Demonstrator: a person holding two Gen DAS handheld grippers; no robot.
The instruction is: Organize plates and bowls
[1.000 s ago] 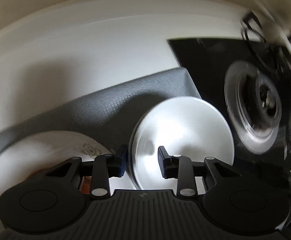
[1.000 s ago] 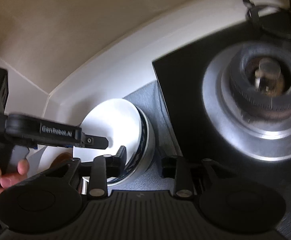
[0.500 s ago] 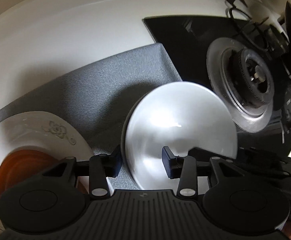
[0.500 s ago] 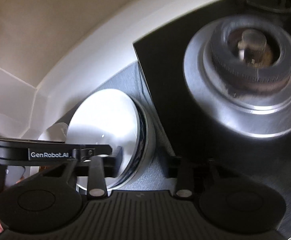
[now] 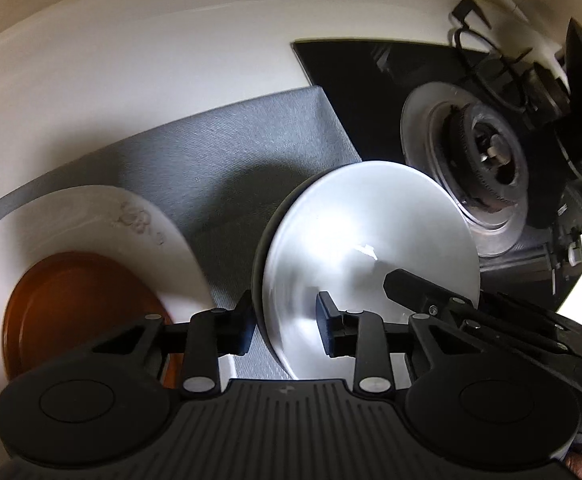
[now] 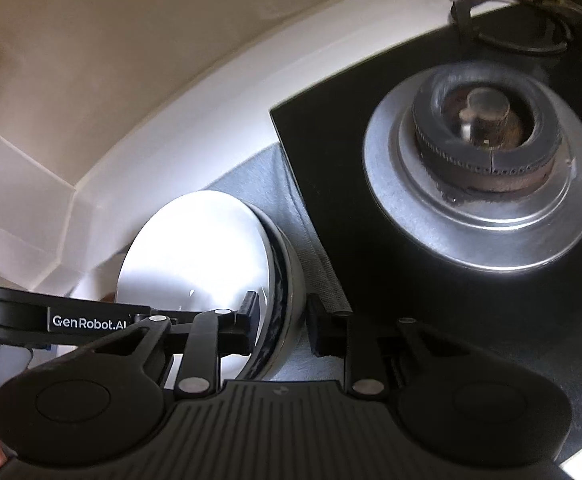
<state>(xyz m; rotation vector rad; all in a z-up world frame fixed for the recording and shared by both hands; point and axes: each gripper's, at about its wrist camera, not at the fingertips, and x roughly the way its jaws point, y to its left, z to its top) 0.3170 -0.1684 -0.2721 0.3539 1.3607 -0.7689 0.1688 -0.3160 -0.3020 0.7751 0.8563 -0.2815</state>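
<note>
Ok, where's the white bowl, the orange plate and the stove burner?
white bowl [image 5: 367, 240], left wrist view, on its shiny inside.
orange plate [image 5: 79, 304], left wrist view, on its flat middle.
stove burner [image 6: 487, 120], right wrist view, on its centre cap.

A white desk [image 5: 139, 80] is seen, bounded behind by a cream wall. A grey mat [image 5: 227, 152] is spread on it, its right edge set against a black hob [image 6: 371, 280] with a steel-ringed burner [image 6: 487, 160]. On the mat a white plate [image 5: 87, 224] is laid, apparently bearing an amber dish [image 5: 79, 304].
</note>
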